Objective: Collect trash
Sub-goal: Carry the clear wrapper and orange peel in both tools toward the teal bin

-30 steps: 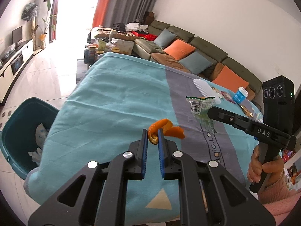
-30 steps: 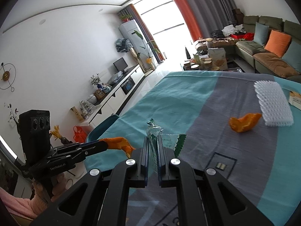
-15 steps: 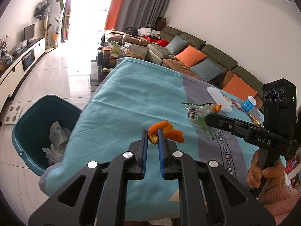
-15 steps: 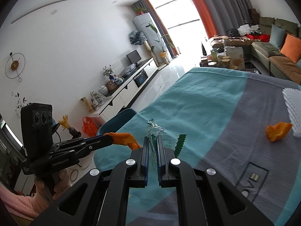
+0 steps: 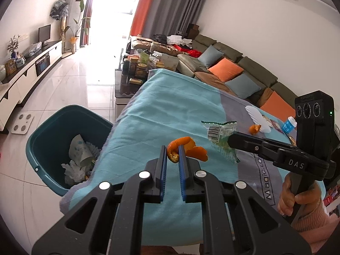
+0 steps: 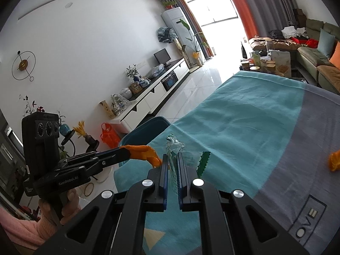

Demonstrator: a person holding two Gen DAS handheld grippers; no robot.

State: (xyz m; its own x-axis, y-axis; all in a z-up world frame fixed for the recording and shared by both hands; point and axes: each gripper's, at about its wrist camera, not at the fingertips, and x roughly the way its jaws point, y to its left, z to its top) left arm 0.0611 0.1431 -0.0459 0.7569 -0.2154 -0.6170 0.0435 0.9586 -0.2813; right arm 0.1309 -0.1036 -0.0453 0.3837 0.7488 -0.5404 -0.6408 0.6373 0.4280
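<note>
The round teal plastic bin [image 6: 146, 127] shows only its rim in the right wrist view (the cloth-covered table hides the rest). A loose orange peel scrap [image 6: 334, 162] is cut by that view's edge.

two orange peels [image 5: 187, 148] [image 5: 254, 128], one wrapper [image 5: 222, 130], one bin [image 5: 42, 140].
</note>
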